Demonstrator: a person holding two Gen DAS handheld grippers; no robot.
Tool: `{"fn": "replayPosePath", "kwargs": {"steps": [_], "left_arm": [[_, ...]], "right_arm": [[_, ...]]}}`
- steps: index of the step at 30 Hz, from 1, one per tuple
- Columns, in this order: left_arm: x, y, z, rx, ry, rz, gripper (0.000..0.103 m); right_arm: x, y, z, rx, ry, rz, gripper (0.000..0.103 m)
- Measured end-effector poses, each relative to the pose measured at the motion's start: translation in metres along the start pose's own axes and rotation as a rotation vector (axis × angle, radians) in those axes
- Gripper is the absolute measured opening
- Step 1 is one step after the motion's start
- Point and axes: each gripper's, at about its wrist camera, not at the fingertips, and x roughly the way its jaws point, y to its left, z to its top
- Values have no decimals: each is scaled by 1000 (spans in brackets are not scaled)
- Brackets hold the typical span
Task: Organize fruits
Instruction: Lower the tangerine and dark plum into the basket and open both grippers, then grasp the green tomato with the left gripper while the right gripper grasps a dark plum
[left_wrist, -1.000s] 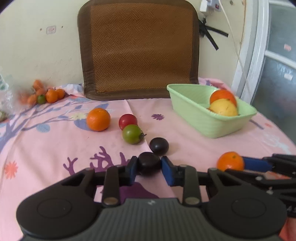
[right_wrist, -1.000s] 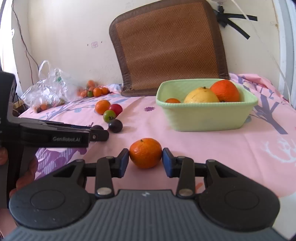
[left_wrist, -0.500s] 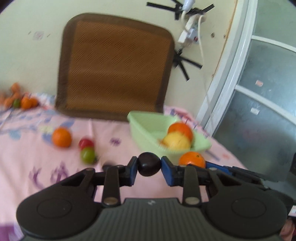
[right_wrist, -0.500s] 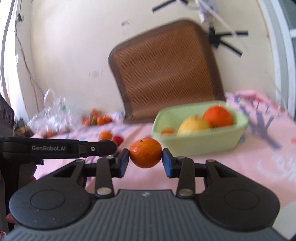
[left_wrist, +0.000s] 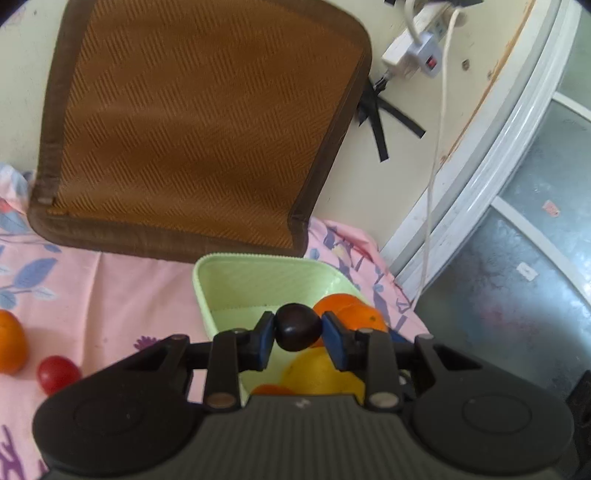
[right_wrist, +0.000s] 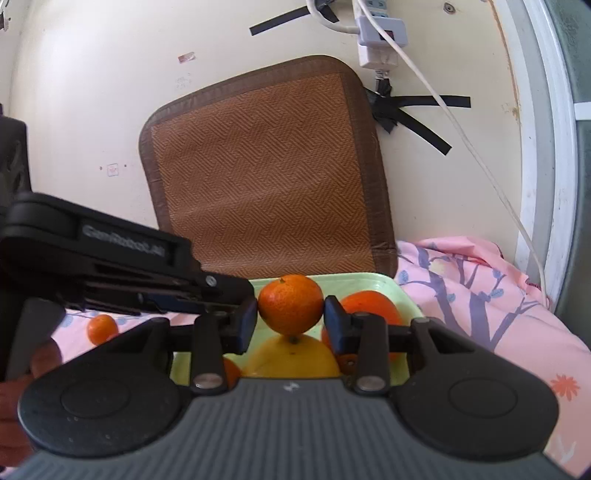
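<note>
Gripping dark plum (left_wrist: 297, 327) in left tongs (left_wrist: 297, 332), mandarin (right_wrist: 290, 303) in right tongs (right_wrist: 290, 317), both closed snug; lifted off pink cloth (left_wrist: 110, 295) a second ago, now over green basket (left_wrist: 236, 273); ready to release beside orange (right_wrist: 369, 306), yellow fruit (right_wrist: 291, 356); red fruit (left_wrist: 57, 373) left outside
</note>
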Motion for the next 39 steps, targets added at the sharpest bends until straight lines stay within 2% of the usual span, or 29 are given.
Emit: {"fn": "replayPosePath", "kwargs": {"steps": [4, 6, 9, 13, 17, 19, 22, 26, 29, 31, 34, 39], "left_arm": [[12, 5, -7, -27, 13, 5, 28], [11, 3, -9, -20, -4, 18, 32], [4, 2, -8, -21, -17, 29, 35], [-32, 5, -6, -21, -98, 6, 37], [-87, 29, -13, -52, -199, 19, 37], [-114, 47, -22, -65, -238, 73, 37], [-147, 69, -42, -59, -266, 225, 37], [-165, 98, -70, -45, -242, 423, 37], [-168, 113, -82, -40, -214, 489, 37], [-169, 119, -82, -63, -210, 466, 37], [-165, 121, -79, -70, -202, 457, 37], [-167, 117, -85, -49, -205, 447, 37]], "right_arm": [[6, 2, -2, -23, 6, -27, 43], [7, 3, -3, -35, 0, -34, 44], [4, 5, -4, -59, -30, -54, 51], [-3, 2, -3, -45, -51, -42, 51], [-12, 2, -4, -30, -75, -42, 51], [-16, 2, -4, -21, -89, -31, 50], [-22, 6, -6, -29, -109, -17, 50], [-29, 16, -10, -67, -134, -2, 49], [-33, 25, -12, -105, -148, 20, 46], [-33, 30, -10, -92, -118, 56, 41], [-32, 44, -5, -69, -39, 181, 41], [-10, 96, -9, -196, 99, 275, 41]]}}
